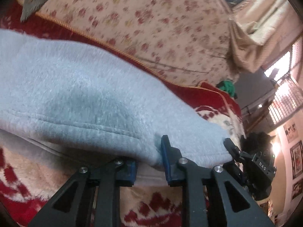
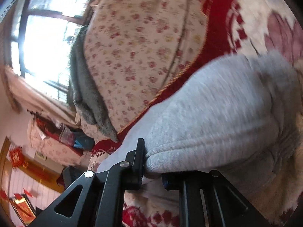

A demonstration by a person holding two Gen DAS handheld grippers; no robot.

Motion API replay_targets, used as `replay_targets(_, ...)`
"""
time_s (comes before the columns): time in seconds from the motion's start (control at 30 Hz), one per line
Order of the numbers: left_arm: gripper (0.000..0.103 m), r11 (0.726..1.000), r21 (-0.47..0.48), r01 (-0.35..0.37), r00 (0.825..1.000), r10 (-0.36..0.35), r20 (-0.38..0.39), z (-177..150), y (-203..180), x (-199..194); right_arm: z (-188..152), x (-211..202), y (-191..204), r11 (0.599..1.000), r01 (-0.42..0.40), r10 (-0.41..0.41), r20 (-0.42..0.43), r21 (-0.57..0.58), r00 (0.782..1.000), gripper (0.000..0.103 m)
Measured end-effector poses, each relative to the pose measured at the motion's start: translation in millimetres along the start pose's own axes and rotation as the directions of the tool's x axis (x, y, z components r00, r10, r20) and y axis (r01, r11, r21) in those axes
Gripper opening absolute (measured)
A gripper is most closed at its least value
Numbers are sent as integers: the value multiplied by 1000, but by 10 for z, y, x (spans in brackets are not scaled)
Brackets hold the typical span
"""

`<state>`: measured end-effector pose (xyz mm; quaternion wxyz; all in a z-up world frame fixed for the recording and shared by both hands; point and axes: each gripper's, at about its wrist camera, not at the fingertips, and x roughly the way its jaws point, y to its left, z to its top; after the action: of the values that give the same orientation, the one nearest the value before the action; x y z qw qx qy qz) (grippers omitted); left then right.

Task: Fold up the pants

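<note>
Both grippers have a grip on the grey fleece pants (image 1: 79, 87), which are lying on the red-and-cream blanket (image 1: 22, 185) on the bed. The left gripper (image 1: 148, 160) has its jaws clamped on the ribbed hem edge, and the right gripper (image 2: 153, 168) is pinching the same kind of edge in its own view. It looks like a fold is mid-way, with one layer lifted over another, though motion blur makes that hard to confirm. There's still flattening and probably another fold to go. No containers anywhere, just the floral quilt (image 1: 151, 24) behind.
</note>
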<state>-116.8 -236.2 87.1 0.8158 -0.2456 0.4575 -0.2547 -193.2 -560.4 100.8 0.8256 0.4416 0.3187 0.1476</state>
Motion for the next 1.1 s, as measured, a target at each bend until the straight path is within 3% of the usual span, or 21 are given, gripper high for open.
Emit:
replay_targets(0.17, 22, 997, 82, -10, 1000, 12, -27, -195, -59, -77, -140, -232, 153, 998, 23, -24, -14, -50, 1000, 16)
replay_targets(0.3, 23, 997, 61, -51, 993, 57, -105, -330, 140, 268, -259, -122, -37, 992, 124, -126, -39, -34, 991, 16)
replay_targets(0.37, 23, 996, 63, -64, 990, 71, -119, -390, 211, 346, -303, 3, -230, 987, 158, -155, -87, 26, 984, 20)
replay_targets(0.43, 32, 991, 106, -79, 992, 88, -92, -403, 159, 273, -326, 19, -319, 982, 184, -176, -121, 53, 977, 21)
replay_targets(0.47, 37, 988, 127, -91, 991, 102, -84, -401, 128, 241, -325, -22, -330, 981, 186, -180, -121, 45, 976, 25)
replay_targets(0.5, 48, 985, 146, -95, 991, 107, -76, -395, 95, 204, -303, -69, -329, 980, 196, -190, -108, 39, 976, 28)
replay_targets(0.53, 55, 984, 156, -86, 993, 98, -69, -388, 71, 158, -258, -149, -335, 978, 206, -202, -82, 40, 976, 42)
replay_targets(0.57, 57, 984, 158, -79, 994, 90, -65, -387, 61, 123, -210, -213, -365, 980, 190, -186, -59, 62, 981, 60)
replay_targets(0.63, 62, 983, 168, -74, 995, 84, -56, -382, 30, 79, -101, -288, -457, 983, 127, -126, -20, 136, 992, 78)
replay_targets(0.67, 62, 982, 174, -75, 995, 85, -51, -384, 17, 78, -55, -280, -504, 980, 114, -113, -15, 163, 993, 80)
replay_targets(0.77, 62, 980, 175, -93, 992, 107, -72, -405, 29, 159, 86, -204, -653, 962, 152, -160, 18, 225, 987, 79)
replay_targets(0.8, 62, 981, 172, -93, 991, 109, -82, -412, 42, 178, 120, -221, -701, 955, 154, -171, 47, 253, 984, 72)
replay_targets(0.83, 62, 980, 173, -96, 989, 113, -90, -420, 61, 189, 144, -238, -686, 955, 159, -180, 62, 249, 982, 44)
replay_targets(0.87, 62, 980, 175, -99, 989, 117, -93, -422, 71, 189, 167, -284, -639, 961, 175, -196, 80, 213, 977, 22)
replay_targets(0.97, 62, 977, 181, -112, 988, 129, -84, -406, 82, 189, 114, -354, -430, 962, 266, -270, 72, 66, 960, 19)
replay_targets(1.1, 62, 978, 178, -111, 988, 128, -88, -418, 70, 164, 22, -314, -586, 937, 342, -344, 20, 76, 939, 22)
